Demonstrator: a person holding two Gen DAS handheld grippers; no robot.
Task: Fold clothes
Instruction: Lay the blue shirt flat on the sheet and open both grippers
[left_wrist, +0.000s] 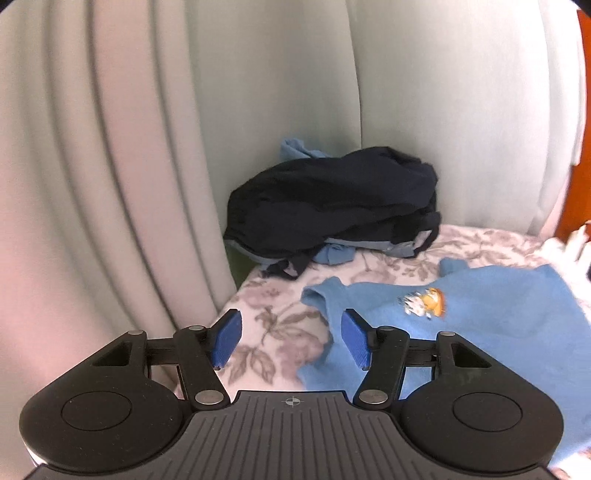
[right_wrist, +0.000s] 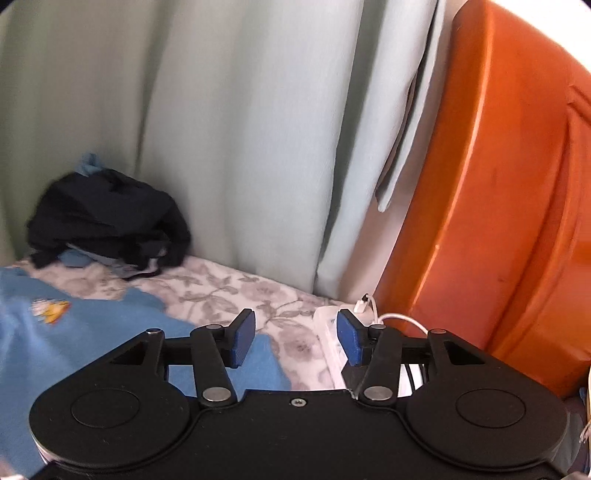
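Lying flat on the floral-print bedcover (left_wrist: 280, 325), a light blue knit sweater with a small orange cartoon patch (left_wrist: 480, 325) fills the 3 o'clock side of the left wrist view. Left gripper (left_wrist: 291, 339) jaws apart, nothing between the blue pads, hovering over the sweater's edge. Right gripper (right_wrist: 295, 338) also spread, empty, above bare bedcover. Dark navy crumpled clothes heap (left_wrist: 332, 206) at 12 o'clock against pale green curtains (left_wrist: 258, 92). Orange wooden headboard (right_wrist: 498, 184) at 3 o'clock in right view; white charger cable (right_wrist: 402, 319) beside it.
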